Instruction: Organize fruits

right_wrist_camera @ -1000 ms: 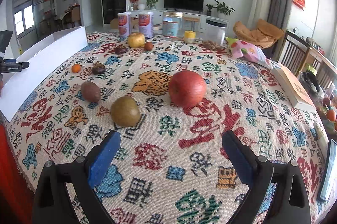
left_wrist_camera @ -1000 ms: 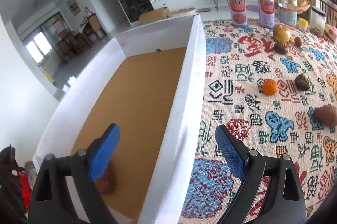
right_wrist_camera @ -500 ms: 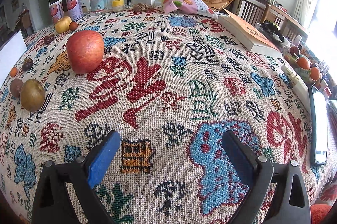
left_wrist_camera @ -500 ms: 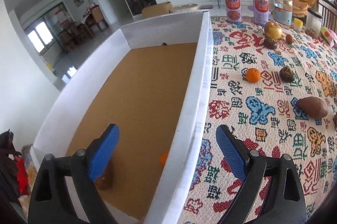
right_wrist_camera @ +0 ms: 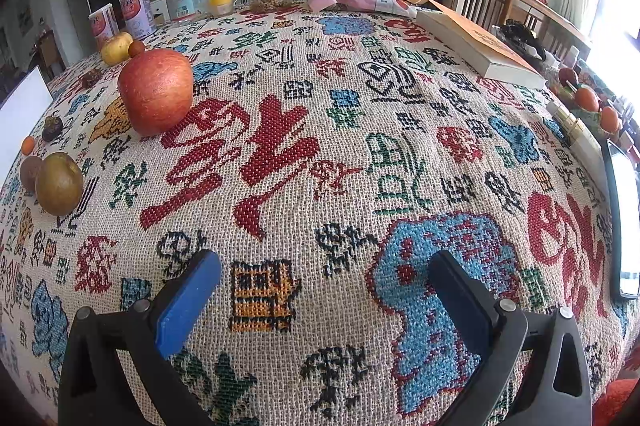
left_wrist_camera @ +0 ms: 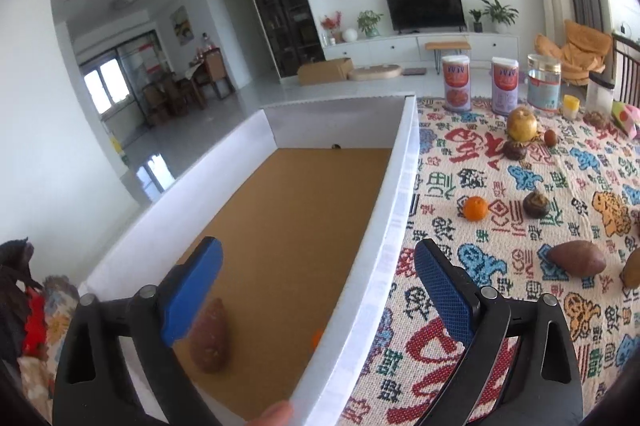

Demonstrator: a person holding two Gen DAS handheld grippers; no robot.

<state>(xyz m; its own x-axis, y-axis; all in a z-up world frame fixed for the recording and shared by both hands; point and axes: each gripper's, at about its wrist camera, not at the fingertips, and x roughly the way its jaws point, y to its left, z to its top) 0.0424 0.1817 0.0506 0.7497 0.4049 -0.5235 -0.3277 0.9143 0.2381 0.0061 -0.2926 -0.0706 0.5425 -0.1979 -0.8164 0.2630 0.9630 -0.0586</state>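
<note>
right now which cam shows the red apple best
The right wrist view. The red apple sits large and unobstructed on the patterned tablecloth, left of the open right gripper. The left wrist view does not show it at all; its frame covers the white box and smaller fruits.

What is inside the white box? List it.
Inside the white box: a brown oblong fruit on the brown floor, and a small orange fruit half hidden by the wall. The left gripper's fingers cover the nearest corner.
</note>
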